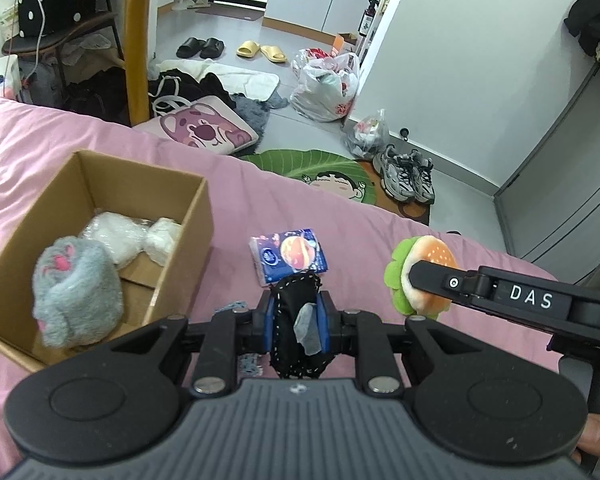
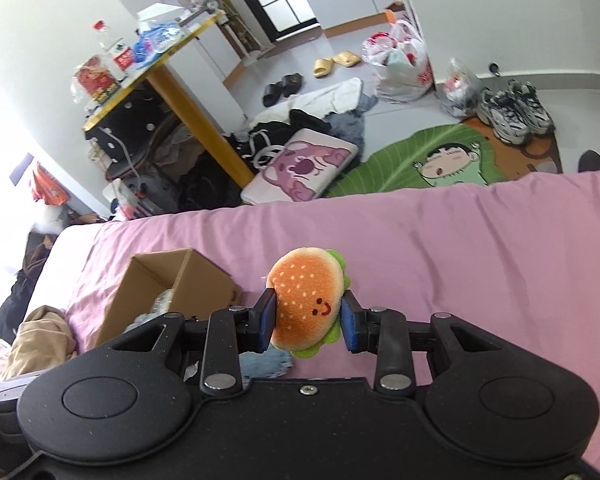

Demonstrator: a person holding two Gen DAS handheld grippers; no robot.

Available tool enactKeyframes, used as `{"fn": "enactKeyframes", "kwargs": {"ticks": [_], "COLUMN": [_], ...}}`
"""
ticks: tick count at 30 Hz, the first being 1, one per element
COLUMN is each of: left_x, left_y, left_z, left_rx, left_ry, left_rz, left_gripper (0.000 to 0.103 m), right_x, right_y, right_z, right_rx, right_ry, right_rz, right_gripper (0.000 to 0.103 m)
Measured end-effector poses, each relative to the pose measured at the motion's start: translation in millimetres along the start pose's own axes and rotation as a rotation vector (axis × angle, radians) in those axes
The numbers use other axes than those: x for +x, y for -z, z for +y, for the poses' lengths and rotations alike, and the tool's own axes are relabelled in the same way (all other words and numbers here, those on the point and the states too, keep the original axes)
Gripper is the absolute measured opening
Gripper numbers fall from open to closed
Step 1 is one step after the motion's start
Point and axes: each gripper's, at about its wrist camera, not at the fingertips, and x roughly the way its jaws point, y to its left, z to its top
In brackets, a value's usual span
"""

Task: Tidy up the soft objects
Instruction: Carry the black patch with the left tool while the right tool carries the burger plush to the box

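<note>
Carrying both loads over the pink bed (image 1: 312,200) toward the cardboard box (image 1: 180,248), either could drop short. The right gripper (image 2: 309,314) is clamped on a burger plush (image 2: 306,304); the left gripper (image 1: 298,314) pinches a black pouch (image 1: 296,320), loosely enough to slip.

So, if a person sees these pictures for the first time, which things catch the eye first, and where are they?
The smiling burger plush stands out, clamped in the right tongs above the pink bedsheet. The left tongs pinch a black fabric piece with white stitching. To their left, an open cardboard box on the bed holds a grey fluffy toy and white wrapped bundles.
</note>
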Motion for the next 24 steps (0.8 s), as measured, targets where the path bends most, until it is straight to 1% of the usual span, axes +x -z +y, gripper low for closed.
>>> {"fn": "enactKeyframes", "kwargs": {"ticks": [5, 14, 18, 24], "left_x": [-13.7, -37.6, -45.0, -52.7], "left_y": [-3.4, -8.6, -8.7, -9.6], "left_z": [10.5, 40.9, 54.9, 76.7], "left_rx": [-0.012, -0.047, -0.066, -0.096], "left_ry": [-0.011, -0.039, -0.049, -0.063], "left_rz": [-0.021, -0.059, -0.068, -0.079], "left_gripper": [0.02, 0.02, 0.02, 0.02], "right_x": [-2.9, -10.8, -9.7, -5.9], "right_y": [-1.6, 0.2, 5.3, 12.2], "right_z": [9.8, 28.7, 42.3, 60.7], "right_rx": [-0.003, -0.047, -0.077, -0.071], "right_ry": [-0.048, -0.064, -0.051, -0.072], "right_rz": [0.005, -0.016, -0.02, -0.021], "right_gripper": [0.033, 0.033, 0.033, 0.033]}}
